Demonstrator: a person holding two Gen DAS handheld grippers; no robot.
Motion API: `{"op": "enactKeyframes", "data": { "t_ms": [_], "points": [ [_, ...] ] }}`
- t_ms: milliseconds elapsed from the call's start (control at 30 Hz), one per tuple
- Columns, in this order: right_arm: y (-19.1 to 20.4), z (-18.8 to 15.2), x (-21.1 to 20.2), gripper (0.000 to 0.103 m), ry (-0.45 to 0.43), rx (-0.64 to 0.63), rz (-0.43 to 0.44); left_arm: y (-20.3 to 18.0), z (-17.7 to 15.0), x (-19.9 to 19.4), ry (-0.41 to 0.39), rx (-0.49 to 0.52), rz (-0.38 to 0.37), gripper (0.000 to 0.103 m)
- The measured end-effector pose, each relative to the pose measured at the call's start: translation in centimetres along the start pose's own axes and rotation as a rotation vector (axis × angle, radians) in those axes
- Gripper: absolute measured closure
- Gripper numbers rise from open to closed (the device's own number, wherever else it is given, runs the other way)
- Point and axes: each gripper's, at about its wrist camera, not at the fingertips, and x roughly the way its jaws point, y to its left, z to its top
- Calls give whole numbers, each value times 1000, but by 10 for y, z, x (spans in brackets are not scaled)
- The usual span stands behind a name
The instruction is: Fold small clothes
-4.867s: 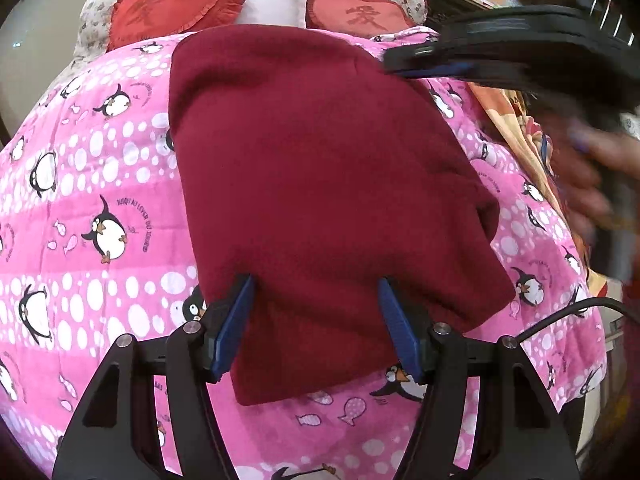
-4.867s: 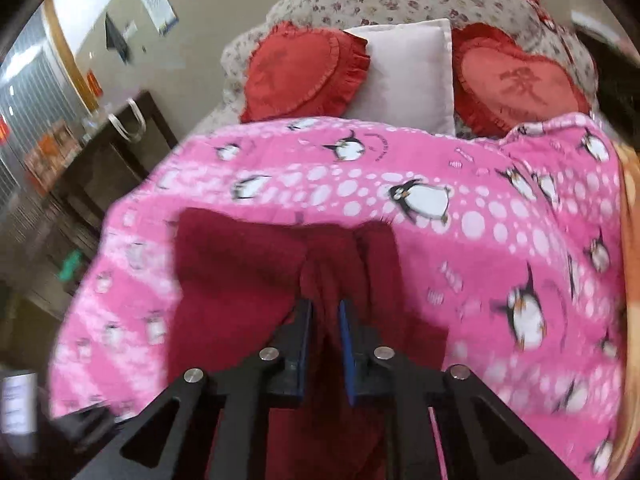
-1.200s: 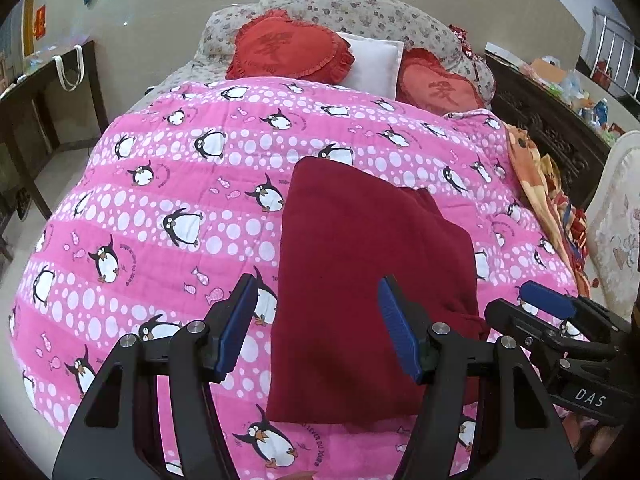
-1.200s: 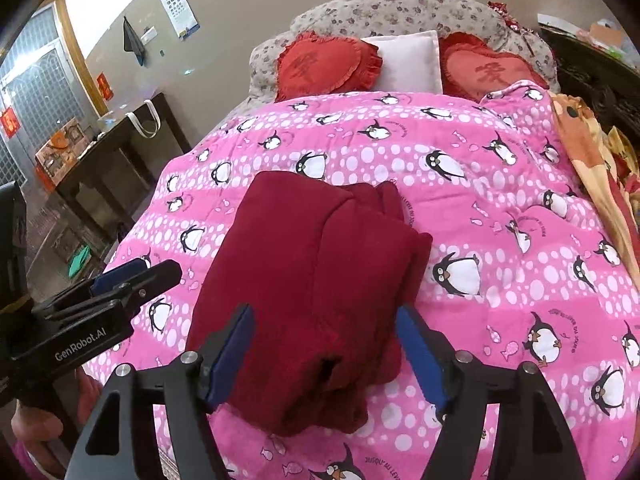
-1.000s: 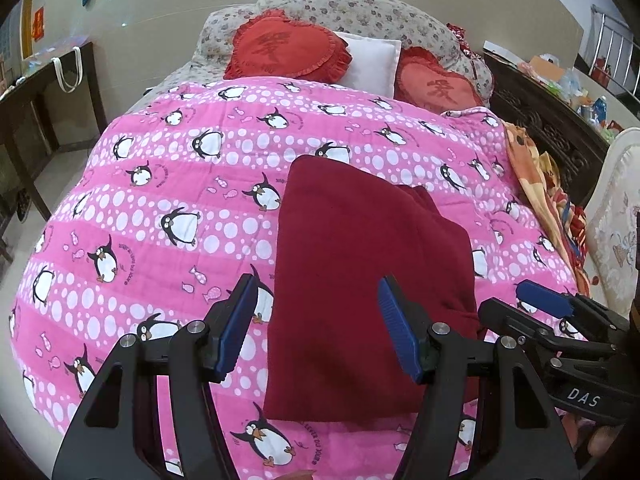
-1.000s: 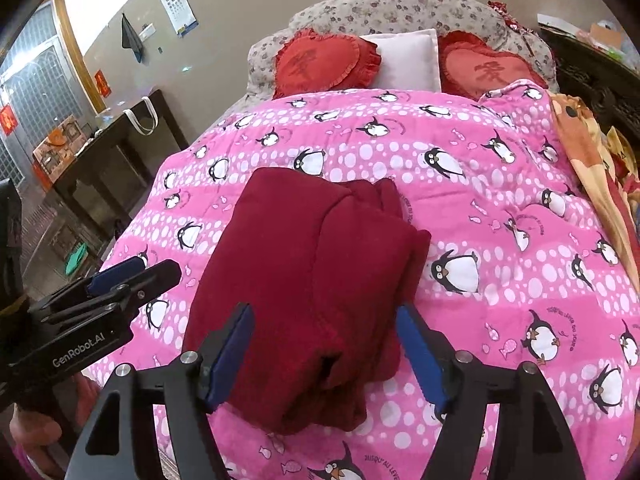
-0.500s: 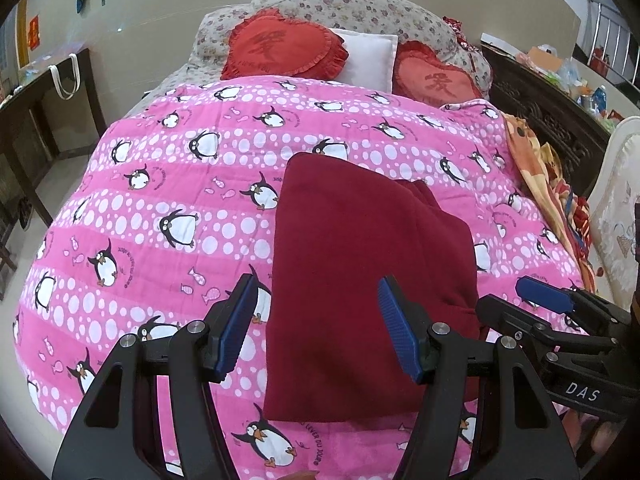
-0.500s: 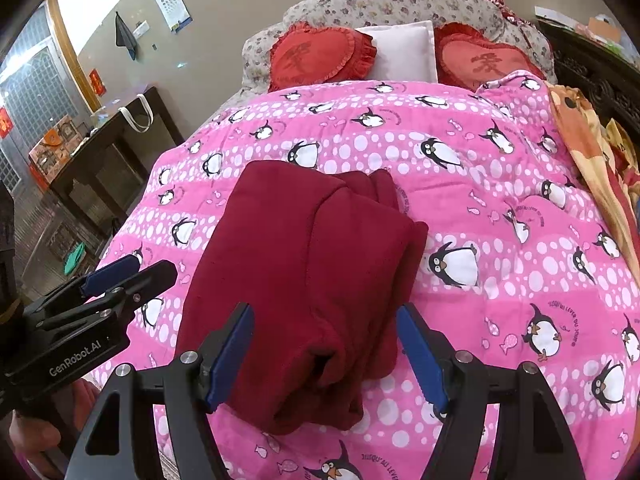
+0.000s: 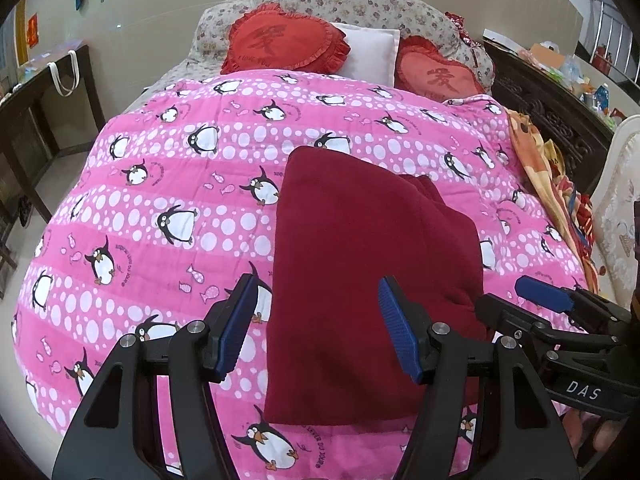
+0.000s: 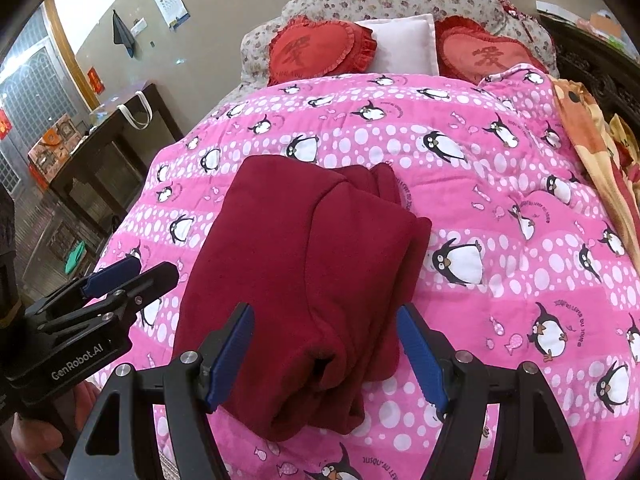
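The pink quilt [image 9: 168, 184] lies bare on the left of the folded red garment [image 9: 360, 248] and beyond it, up to the heart cushions [image 9: 280, 44], so a claw can pass there. On the right side the orange blanket [image 10: 592, 136] and the dark carved bed frame [image 9: 552, 116] close the way. The left claw [image 9: 316, 328] and the right claw [image 10: 326, 354] both stand wide apart above the garment's near end, close beside each other.

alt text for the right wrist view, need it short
A folded dark red garment lies on a pink penguin-print quilt, released, with the open right gripper above its near end. The open left gripper sits at the left; red heart cushions line the headboard.
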Motion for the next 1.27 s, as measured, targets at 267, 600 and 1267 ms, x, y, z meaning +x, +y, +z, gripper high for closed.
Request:
{"op": "enactKeyframes", "data": {
  "t_ms": [267, 600, 1267],
  "points": [
    [1, 0, 5, 32, 9, -1, 1, 4, 0, 6, 8, -6, 0, 40],
    [-1, 0, 11, 32, 25, 6, 5, 6, -2, 10, 16, -12, 5, 40],
    [-15, 0, 24, 32, 34, 0, -14, 38, 3, 19, -26, -52, 37, 40]
  ]
}}
